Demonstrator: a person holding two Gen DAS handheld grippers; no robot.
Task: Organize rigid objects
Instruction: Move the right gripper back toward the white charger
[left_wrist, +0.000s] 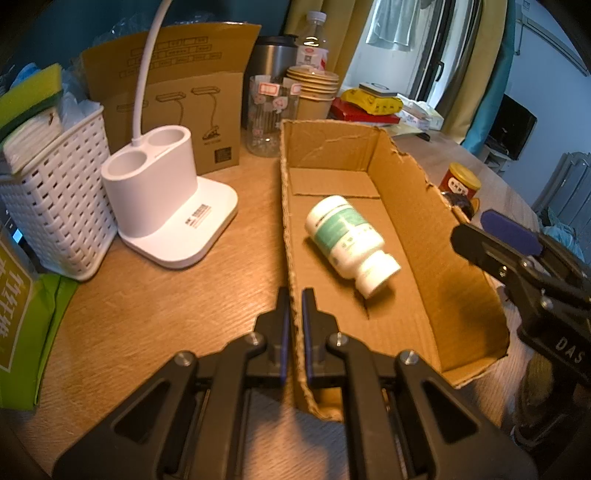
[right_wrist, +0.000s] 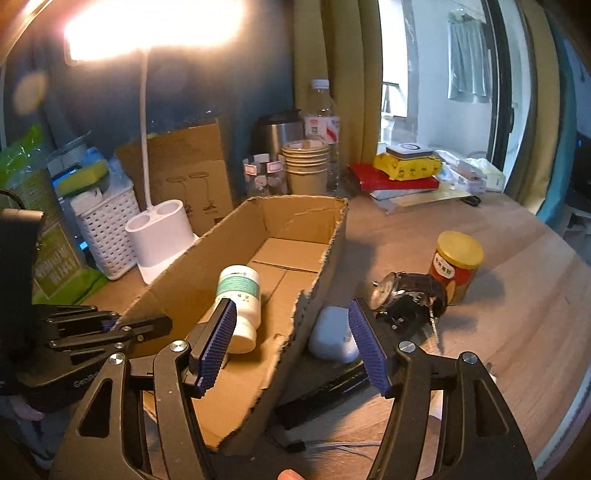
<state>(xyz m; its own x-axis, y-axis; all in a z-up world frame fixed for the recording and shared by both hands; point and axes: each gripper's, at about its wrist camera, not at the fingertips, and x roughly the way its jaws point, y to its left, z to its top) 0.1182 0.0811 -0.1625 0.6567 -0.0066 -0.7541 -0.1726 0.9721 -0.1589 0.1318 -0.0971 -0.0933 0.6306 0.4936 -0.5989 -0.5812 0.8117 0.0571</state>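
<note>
My left tongs (left_wrist: 295, 306) are pinching the torn brown cardboard box's wall (left_wrist: 291, 258), steadying it; my right tongs (right_wrist: 291, 332) are hanging spread above the white pill bottle (right_wrist: 238, 295) lying inside.

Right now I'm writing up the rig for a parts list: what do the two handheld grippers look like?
Both are alike. The left gripper has matte black, angular plastic linkage arms with triangular cut-outs and silver pivot screws. The right gripper shows the same build, and its fingers carry ribbed blue-violet pads. Pale raised lettering, only partly legible, marks each black body. No cables show on either gripper.
</note>
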